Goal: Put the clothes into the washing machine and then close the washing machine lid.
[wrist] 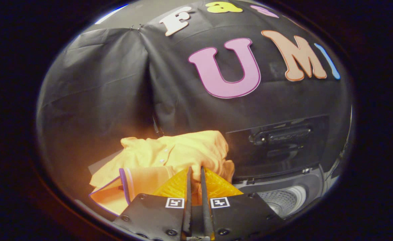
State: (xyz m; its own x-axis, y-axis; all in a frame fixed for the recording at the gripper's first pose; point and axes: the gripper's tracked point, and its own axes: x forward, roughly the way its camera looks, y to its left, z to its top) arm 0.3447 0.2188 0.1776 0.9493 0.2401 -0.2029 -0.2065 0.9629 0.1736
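Gripper [195, 170] at bottom centre of frame, two thin black fingers nearly together, narrow gap. Yellow ridged finger pads [216, 185] flank them. Crumpled orange polo shirt with purple-and-white trimmed cuff [169, 155] sits just ahead of the fingertips, spreading to lower left of frame; fabric shows right at the tips, but cannot tell whether the fingers are clamped on it. Top-loading washing machine [283, 197] in lower right of frame, to the right of the gripper, drum opening exposed. Its dark lid [276, 144] stands raised behind the opening, right of the shirt. Shirt lies outside the drum.
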